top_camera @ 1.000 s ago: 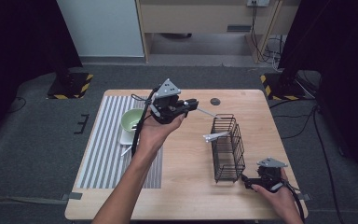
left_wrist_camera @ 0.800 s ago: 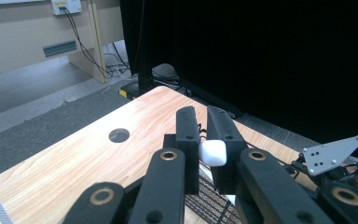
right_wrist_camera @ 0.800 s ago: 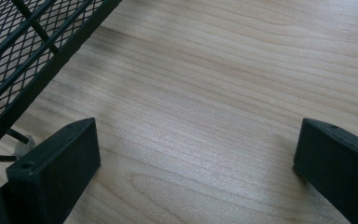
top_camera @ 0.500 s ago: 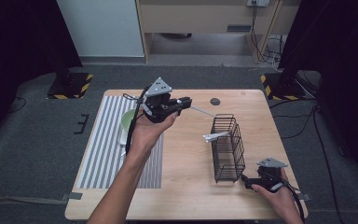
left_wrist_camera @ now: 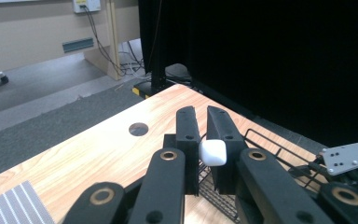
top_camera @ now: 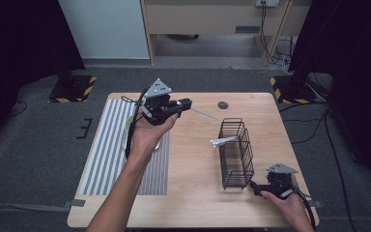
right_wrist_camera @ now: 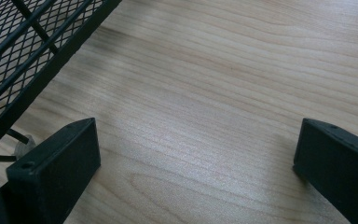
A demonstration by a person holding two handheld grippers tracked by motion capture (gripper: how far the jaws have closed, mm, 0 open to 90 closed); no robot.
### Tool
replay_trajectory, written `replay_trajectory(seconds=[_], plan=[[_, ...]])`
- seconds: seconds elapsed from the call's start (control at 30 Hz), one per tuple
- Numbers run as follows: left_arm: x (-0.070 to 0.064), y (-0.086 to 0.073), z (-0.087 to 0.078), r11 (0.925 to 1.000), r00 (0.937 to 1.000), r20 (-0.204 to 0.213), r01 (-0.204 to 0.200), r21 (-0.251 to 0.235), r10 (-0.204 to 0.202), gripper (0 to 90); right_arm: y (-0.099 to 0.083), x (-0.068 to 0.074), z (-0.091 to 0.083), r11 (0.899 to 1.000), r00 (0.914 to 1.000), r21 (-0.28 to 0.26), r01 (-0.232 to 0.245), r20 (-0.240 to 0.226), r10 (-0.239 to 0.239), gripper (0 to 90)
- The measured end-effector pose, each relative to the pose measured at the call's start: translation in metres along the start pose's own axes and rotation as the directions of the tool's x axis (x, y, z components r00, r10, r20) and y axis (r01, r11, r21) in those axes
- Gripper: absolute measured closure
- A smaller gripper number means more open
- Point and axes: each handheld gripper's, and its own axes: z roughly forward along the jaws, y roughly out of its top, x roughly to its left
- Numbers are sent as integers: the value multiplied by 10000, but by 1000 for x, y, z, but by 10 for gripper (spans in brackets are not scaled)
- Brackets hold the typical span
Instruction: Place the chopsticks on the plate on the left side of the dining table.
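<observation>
My left gripper [top_camera: 187, 104] is held above the far middle of the table, shut on a slim utensil [top_camera: 204, 114] whose thin metal end points right toward a black wire basket [top_camera: 236, 152]. In the left gripper view the utensil's white end [left_wrist_camera: 213, 152] sits pinched between the jaws of that gripper [left_wrist_camera: 203, 116]. Another white-handled utensil [top_camera: 222, 141] pokes out of the basket's left side. My right gripper [top_camera: 258, 188] rests low by the basket's near right corner. Its jaws stand wide apart over bare wood in the right gripper view [right_wrist_camera: 196, 140], beside the basket's mesh [right_wrist_camera: 18, 46].
A grey striped mat [top_camera: 106, 150] covers the table's left part, and a pale green bowl [top_camera: 128, 126] shows on it under the left hand. A round dark hole [top_camera: 222, 105] marks the far edge of the tabletop. Cables and dark curtains lie beyond the table.
My left gripper has drawn left and a little farther away from the basket, keeping the utensil in its jaws. The right gripper has stayed where it was.
</observation>
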Motion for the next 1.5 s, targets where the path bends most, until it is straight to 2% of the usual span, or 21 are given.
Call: replay_trajectory(seconds=[0.87, 1.5], plan=[[31, -19, 5, 9978, 9952, -954, 265, 607, -206, 830, 0, 0, 0, 10000, 10000, 6, -12, -3, 12, 4], [50, -39, -2, 9952, 9901, -1328, 569, 794, -460, 830, 0, 0, 0, 10000, 10000, 5, -12, -3, 12, 4]])
